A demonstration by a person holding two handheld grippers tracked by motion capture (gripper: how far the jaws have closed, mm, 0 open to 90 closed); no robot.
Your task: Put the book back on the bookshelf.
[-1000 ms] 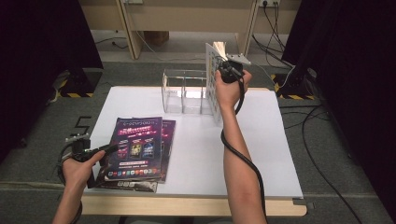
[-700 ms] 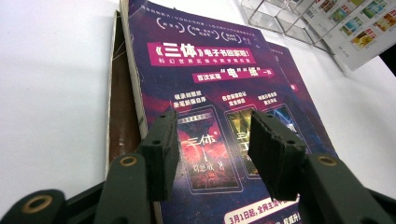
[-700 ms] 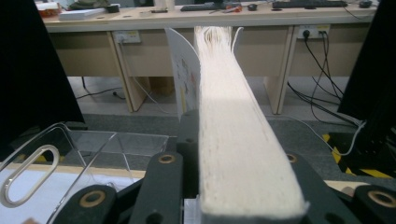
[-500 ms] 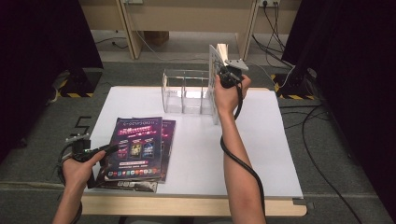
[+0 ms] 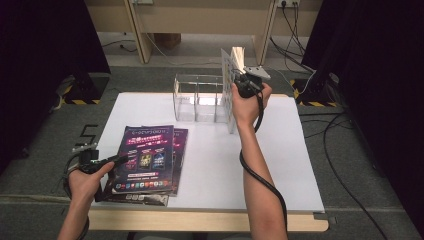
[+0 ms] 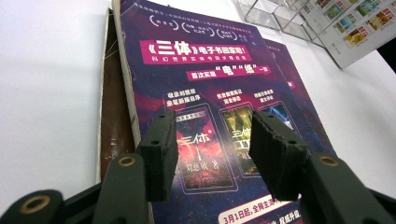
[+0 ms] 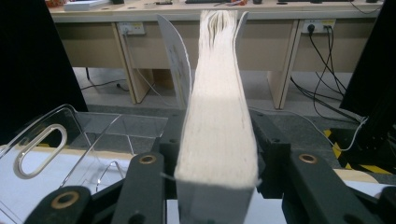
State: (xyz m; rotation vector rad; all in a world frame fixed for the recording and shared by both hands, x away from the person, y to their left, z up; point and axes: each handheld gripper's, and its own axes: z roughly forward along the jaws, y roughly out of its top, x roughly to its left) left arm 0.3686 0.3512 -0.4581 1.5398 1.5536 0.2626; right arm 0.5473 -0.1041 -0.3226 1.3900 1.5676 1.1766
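Book (image 5: 229, 87), white cover with small colour panels: held upright, lower corner at or just above the white surface (image 5: 280, 150), contact hard to judge; just beside the right end of the clear rack (image 5: 197, 97). Page block (image 7: 217, 116) facing the right gripper view, covers splayed slightly at the far end.
Right tool (image 5: 239, 80): clamped on the book, one jaw against each cover, near the top edge.
Clear rack: transparent, divided into compartments, standing at the far middle of the surface; oval handle slot (image 7: 39, 149) in its side wall.
Purple magazines (image 5: 147, 157): stacked flat at the near left, top cover printed with three panels.
Left tool (image 5: 116, 160): jaws apart, over the near left part of the top magazine (image 6: 224, 112), gripping nothing.
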